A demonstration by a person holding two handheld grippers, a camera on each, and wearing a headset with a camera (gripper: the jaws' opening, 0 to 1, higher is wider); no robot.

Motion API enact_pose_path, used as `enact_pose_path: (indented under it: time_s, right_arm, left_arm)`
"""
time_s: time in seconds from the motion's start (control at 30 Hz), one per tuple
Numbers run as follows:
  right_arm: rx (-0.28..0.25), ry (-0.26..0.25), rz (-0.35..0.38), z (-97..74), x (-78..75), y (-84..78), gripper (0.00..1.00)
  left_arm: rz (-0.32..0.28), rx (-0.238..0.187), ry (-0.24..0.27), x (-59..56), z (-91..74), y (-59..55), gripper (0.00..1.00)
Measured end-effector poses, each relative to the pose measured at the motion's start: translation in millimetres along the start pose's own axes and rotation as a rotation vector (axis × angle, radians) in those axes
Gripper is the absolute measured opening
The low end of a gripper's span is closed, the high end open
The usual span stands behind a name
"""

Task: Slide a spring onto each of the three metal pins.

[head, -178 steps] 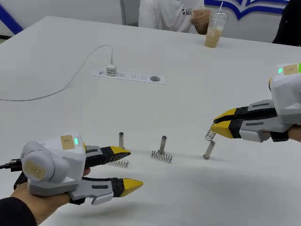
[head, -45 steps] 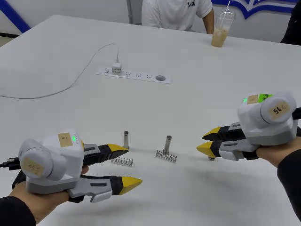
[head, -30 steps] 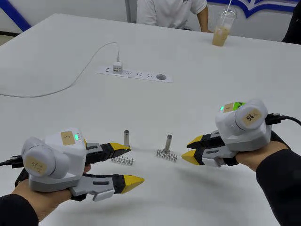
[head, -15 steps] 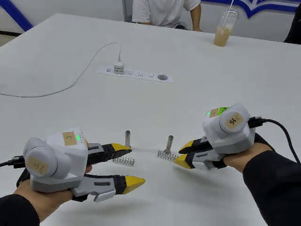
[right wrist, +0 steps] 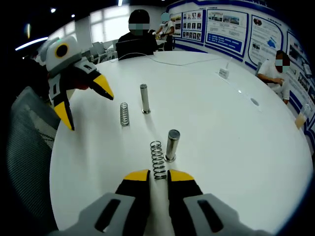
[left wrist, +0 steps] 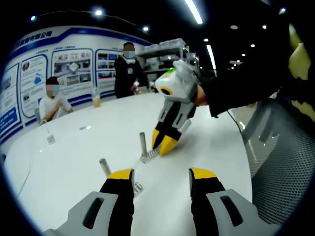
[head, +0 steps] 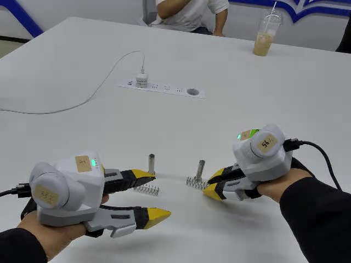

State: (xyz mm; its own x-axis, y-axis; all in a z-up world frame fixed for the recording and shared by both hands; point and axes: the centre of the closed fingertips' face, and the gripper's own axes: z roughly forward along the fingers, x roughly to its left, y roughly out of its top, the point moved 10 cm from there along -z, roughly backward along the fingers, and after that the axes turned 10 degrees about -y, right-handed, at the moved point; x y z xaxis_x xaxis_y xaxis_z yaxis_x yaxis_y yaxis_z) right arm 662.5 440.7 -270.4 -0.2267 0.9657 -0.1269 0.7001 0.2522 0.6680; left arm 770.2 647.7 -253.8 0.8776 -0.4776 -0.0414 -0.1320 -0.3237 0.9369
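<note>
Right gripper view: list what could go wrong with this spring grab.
1. The spring lies right beside the middle pin. If the right gripper closes there, it could knock over the upright pin.
2. Just the spring's near end sits between the narrowly parted jaws, so the spring may swivel or pop out when lifted.

Left gripper jaws wide; right gripper jaws narrow.
</note>
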Motion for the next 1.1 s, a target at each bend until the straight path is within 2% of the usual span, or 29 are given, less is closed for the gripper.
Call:
enact_pose_path:
  time_s: [0.33,0.6,1.1]
  right_arm:
    - [0.009,0.010,-0.001,1.8,0.9,-0.7,0.12]
    - [0.014,0.023,-0.005,-7.0,6.3,0.3,0.11]
    - [0.013,0.100,-0.158,-41.7,33.0,17.7,0.11]
  left_arm:
    - [0.001,0.000,-0.002,-0.4,0.5,0.6,0.45]
    - [0.010,0.004,-0.014,-0.4,3.6,2.2,0.45]
    - [0.045,0.024,-0.071,-3.9,19.1,6.4,0.44]
